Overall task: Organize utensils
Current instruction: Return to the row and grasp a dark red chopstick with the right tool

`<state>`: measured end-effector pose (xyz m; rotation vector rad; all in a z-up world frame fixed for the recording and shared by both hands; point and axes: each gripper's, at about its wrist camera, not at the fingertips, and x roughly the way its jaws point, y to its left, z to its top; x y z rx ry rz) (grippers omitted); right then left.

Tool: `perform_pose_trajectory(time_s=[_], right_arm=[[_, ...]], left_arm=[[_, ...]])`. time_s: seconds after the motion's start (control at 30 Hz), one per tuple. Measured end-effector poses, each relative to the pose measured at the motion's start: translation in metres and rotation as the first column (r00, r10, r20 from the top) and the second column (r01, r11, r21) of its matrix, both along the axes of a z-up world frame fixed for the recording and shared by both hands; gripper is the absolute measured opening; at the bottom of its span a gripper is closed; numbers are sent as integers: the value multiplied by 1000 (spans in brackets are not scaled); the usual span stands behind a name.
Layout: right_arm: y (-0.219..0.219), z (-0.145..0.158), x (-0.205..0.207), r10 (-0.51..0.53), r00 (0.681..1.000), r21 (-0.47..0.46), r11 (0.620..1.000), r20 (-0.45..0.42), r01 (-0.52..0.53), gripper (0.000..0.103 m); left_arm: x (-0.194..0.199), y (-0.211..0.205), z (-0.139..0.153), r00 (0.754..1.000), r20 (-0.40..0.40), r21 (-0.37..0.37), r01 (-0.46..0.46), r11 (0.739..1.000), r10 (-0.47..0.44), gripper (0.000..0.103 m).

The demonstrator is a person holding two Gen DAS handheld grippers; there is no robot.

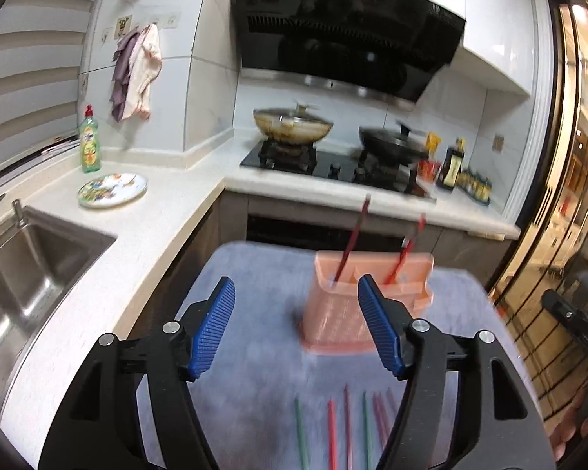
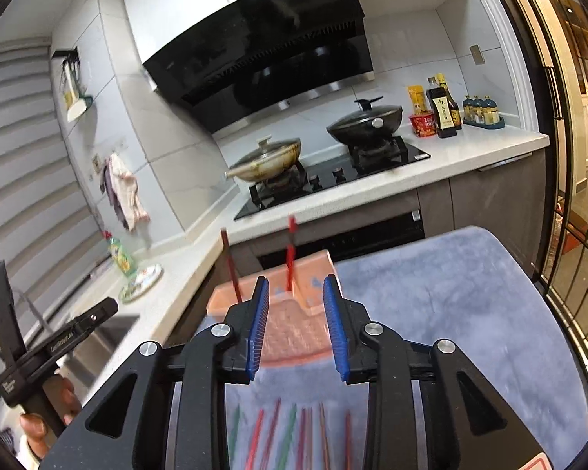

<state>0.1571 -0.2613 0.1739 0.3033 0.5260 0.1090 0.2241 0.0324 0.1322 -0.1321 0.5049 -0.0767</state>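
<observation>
Nearest, in front of the pink holder (image 1: 345,313), loose chopsticks (image 1: 349,427) lie in a row on the grey mat (image 1: 254,313) covering the tabletop; these are not yet sorted. Both grippers hang above them, empty: the left gripper (image 1: 294,329) spread wide, the right gripper (image 2: 297,327) partly spread. Two red chopsticks (image 1: 352,243) already stand inside the holder. Beyond it sits the stove (image 2: 333,180).

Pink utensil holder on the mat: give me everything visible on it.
The holder is a pale pink, translucent-looking plastic box with ribbed or slotted walls, a flared base and a divider that splits it into compartments. It stands upright on the grey-blue mat. Two red chopsticks lean in it, one per compartment, ends sticking up. Neither gripper touches it. Motion blur hides finer detail.
</observation>
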Motion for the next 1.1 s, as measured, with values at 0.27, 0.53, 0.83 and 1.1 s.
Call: perform_pose_trajectory(time_s=[0.27, 0.53, 0.83, 1.1], right_arm=[[13, -66, -86, 26, 988, -72, 997, -154, -37, 30], [29, -132, -143, 28, 956, -130, 989, -293, -69, 30], [34, -165, -162, 31, 938, -155, 984, -345, -89, 29], [32, -180, -159, 21, 930, -167, 982, -367, -88, 18]], left_arm=[[-71, 1, -64, 992, -127, 22, 2, 1000, 1, 63], [-115, 0, -119, 974, -226, 29, -9, 1000, 16, 63], [-141, -8, -145, 966, -260, 44, 15, 999, -3, 63], [-147, -11, -157, 957, -289, 35, 22, 999, -11, 63]])
